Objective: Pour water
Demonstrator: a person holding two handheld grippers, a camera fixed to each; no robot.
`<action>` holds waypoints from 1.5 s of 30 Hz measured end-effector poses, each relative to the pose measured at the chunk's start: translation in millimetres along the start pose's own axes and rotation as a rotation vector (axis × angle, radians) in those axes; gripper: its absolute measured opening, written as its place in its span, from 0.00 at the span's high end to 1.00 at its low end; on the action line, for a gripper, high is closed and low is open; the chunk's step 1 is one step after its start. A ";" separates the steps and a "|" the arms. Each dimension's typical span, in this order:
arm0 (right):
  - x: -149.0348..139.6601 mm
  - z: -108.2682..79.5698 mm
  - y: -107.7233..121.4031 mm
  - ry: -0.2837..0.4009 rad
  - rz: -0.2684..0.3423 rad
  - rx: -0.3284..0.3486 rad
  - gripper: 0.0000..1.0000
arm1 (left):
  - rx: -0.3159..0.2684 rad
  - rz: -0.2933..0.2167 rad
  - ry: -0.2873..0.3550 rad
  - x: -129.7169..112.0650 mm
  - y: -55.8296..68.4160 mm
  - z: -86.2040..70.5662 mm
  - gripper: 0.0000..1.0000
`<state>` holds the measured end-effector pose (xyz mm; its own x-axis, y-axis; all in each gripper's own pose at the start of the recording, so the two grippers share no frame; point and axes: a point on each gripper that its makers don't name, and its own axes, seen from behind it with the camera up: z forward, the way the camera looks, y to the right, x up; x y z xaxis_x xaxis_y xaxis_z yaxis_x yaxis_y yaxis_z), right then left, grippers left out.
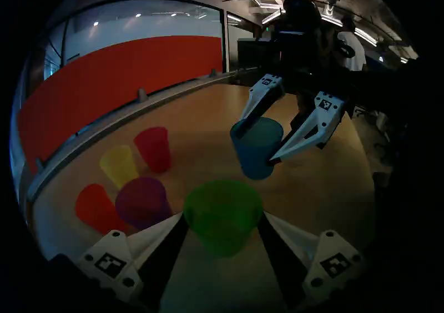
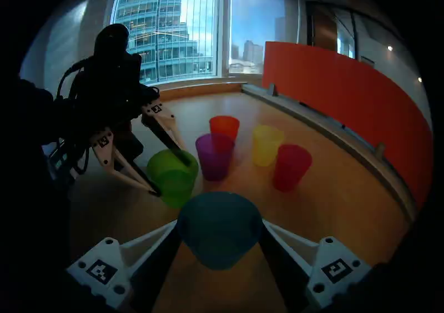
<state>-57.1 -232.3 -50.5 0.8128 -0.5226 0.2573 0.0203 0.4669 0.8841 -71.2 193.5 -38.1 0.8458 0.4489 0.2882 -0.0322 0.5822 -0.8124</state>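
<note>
Stage: pre-pour, cups gripped over wooden table (image 1: 183, 113). Left gripper (image 1: 222, 217): closed on green cup (image 1: 223, 232), upright. Right gripper (image 2: 219, 223): closed on blue cup (image 2: 220, 243), near green. Next, by judgement: blue rim over green mouth, then slow tilt.

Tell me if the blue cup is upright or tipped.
Roughly upright: the translucent blue plastic cup, held between the fingers of the right gripper, has its rim up and base down.
</note>
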 end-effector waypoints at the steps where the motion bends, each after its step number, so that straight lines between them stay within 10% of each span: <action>1: -1.5 1.2 -0.6 -0.002 0.000 0.000 0.08 | 0.000 0.000 -0.001 -1.1 -0.1 0.5 0.15; 45: -33.0 16.1 -7.0 -0.047 0.014 -0.022 0.08 | 0.018 -0.026 0.000 -22.3 -1.4 -2.4 0.13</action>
<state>-93.4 -229.8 -58.9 0.7847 -0.5488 0.2882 0.0223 0.4896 0.8716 -88.7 181.1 -44.6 0.8462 0.4338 0.3094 -0.0197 0.6058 -0.7954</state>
